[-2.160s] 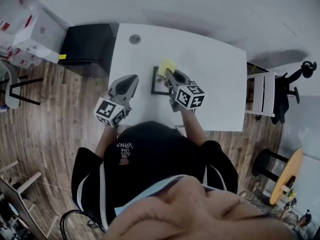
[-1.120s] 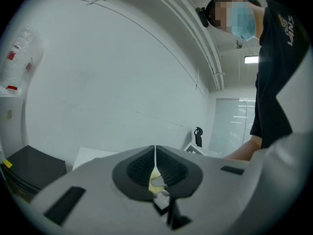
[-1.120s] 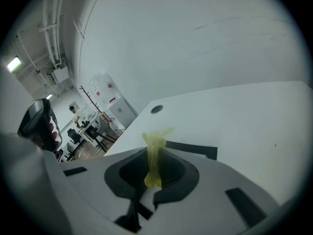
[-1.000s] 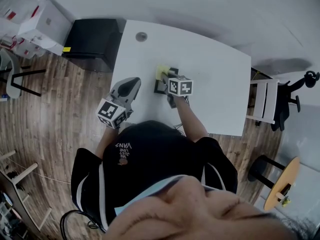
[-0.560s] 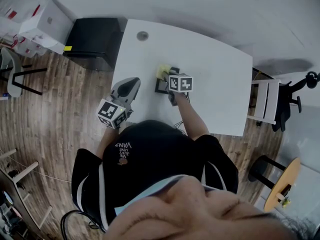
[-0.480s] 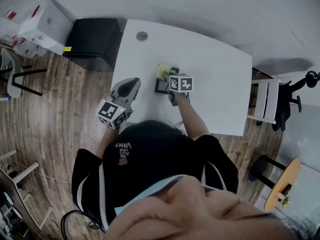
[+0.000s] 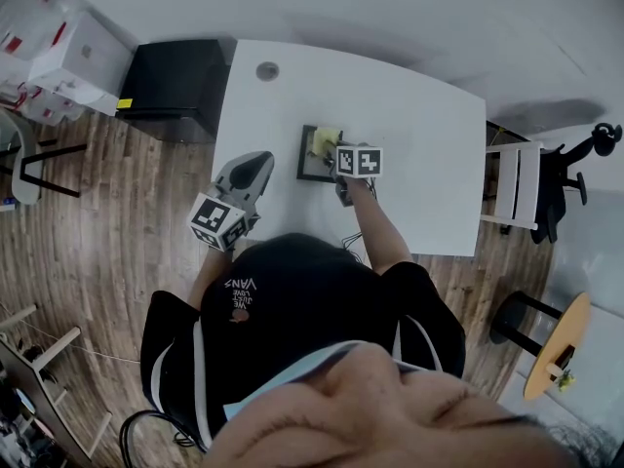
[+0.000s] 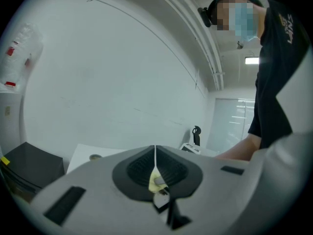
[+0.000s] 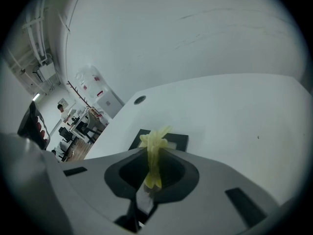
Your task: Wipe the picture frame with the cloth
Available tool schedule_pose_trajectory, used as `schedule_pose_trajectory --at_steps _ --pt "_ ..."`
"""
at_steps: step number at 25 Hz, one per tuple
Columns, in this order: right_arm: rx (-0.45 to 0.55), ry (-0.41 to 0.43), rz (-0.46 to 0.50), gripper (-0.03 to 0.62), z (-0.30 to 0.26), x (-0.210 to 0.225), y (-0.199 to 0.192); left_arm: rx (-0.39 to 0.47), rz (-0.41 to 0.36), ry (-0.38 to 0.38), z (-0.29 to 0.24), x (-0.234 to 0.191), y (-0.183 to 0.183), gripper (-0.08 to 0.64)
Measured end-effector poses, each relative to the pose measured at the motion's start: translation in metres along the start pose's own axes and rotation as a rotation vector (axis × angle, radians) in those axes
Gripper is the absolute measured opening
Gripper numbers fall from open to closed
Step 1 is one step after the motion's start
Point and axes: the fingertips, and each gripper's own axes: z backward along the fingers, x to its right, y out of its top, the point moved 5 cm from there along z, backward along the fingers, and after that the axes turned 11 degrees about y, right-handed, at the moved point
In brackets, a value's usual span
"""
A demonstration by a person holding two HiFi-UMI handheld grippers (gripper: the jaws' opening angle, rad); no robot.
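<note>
A small black picture frame (image 7: 310, 160) lies flat on the white table (image 7: 419, 144). My right gripper (image 7: 334, 150) is shut on a yellow cloth (image 7: 325, 141), which rests on the frame's upper middle. In the right gripper view the bunched cloth (image 9: 153, 153) sticks out of the closed jaws, with the frame (image 9: 179, 140) just beyond them. My left gripper (image 7: 255, 163) hovers at the table's near left edge, apart from the frame. Its jaws meet in the left gripper view (image 8: 155, 156), with only a tiny yellowish scrap at the seam.
A round cable hole (image 7: 266, 70) sits at the table's far left corner. A black cabinet (image 7: 171, 91) stands left of the table with white boxes (image 7: 68, 61) beyond it. A white chair (image 7: 512, 183) stands to the right.
My right gripper has dragged the cloth from the frame's left corner rightward over the frame. The left gripper has stayed in place.
</note>
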Motion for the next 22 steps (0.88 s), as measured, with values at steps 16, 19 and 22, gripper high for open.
schedule_pose_trajectory --at_steps 16,19,22 --pt "0.037 -0.09 -0.066 0.04 0.041 0.038 -0.007 -0.015 -0.006 -0.051 -0.01 0.008 0.0 0.017" --pt "0.05 -0.09 -0.077 0.039 0.045 0.038 -0.008 -0.01 -0.01 -0.058 -0.01 0.008 -0.001 0.017" --pt "0.066 -0.077 -0.071 0.04 0.047 0.034 -0.008 -0.009 -0.008 -0.065 -0.01 0.013 0.0 0.017"
